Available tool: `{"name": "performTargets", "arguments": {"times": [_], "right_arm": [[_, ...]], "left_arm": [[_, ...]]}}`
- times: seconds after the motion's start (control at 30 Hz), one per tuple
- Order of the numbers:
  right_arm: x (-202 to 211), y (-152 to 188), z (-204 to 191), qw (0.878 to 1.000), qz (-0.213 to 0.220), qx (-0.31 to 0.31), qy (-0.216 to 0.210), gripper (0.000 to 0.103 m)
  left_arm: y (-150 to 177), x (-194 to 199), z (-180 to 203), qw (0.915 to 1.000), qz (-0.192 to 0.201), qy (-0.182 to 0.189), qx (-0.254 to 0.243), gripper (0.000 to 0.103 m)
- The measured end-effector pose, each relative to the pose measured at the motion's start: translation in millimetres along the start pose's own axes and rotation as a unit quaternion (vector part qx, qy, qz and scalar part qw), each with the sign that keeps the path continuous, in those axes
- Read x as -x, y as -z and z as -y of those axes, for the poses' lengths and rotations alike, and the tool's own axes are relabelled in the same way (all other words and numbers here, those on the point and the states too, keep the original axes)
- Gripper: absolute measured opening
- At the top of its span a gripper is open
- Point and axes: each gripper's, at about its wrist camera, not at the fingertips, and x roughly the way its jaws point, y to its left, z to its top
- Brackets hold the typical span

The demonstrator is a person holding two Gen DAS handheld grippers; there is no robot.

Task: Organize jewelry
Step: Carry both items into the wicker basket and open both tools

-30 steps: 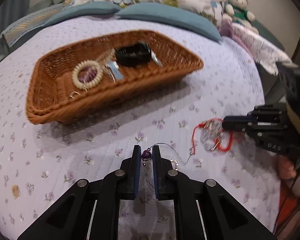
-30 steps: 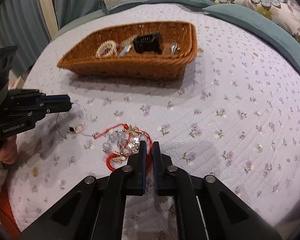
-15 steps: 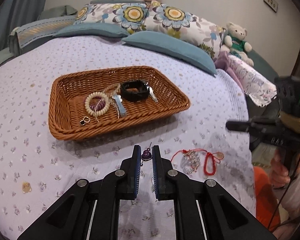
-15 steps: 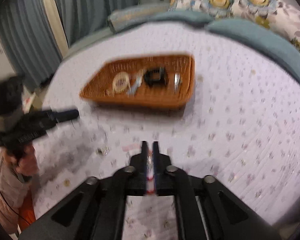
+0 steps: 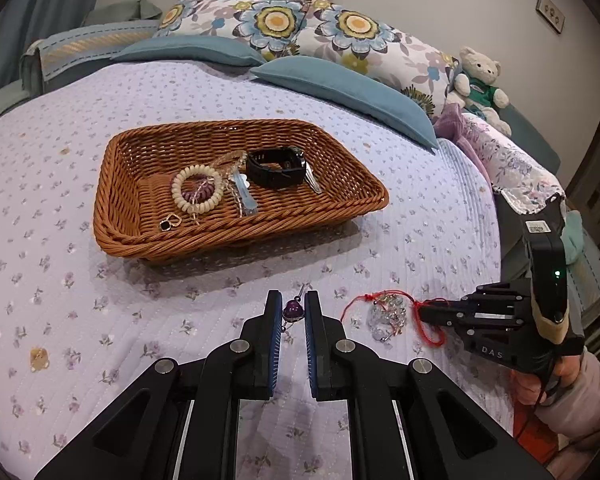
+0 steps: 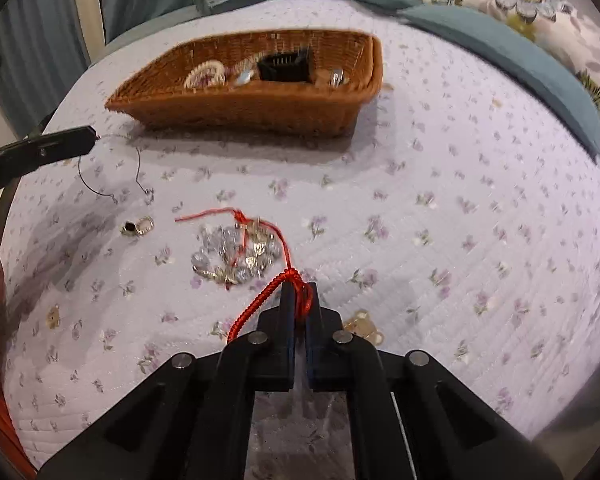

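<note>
On the bed [image 5: 440,208], in front of the wicker basket [image 5: 352,204], a purple-beaded wire necklace [image 5: 293,309] is gripped in the left claw [image 5: 292,312]. The red cord bracelet [image 6: 272,292] is pinched in the narrowly closed right claw [image 6: 300,300], its crystal cluster [image 6: 236,256] resting on the quilt.

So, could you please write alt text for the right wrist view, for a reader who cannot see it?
The right gripper is shut on the red cord of a crystal bracelet lying on a floral bedspread. Beyond sits a wicker basket holding jewelry; at left, the left gripper holds a thin wire necklace.
</note>
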Motion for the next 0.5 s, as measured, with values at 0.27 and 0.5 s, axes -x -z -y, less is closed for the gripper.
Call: {"name": "performTargets", "arguments": {"times": [0.27, 0.5], "right_arm": [[65, -30, 11, 0.996, 0.083, -0.016, -0.001, 0.005], [91, -80, 2, 0.990, 0.142, -0.001, -0.012, 0.005]], "left_arm": [[-14, 27, 9, 0.9991, 0.039, 0.015, -0.009, 0.011], [-47, 48, 14, 0.9967, 0.075, 0.020, -0.024, 0.011]]}}
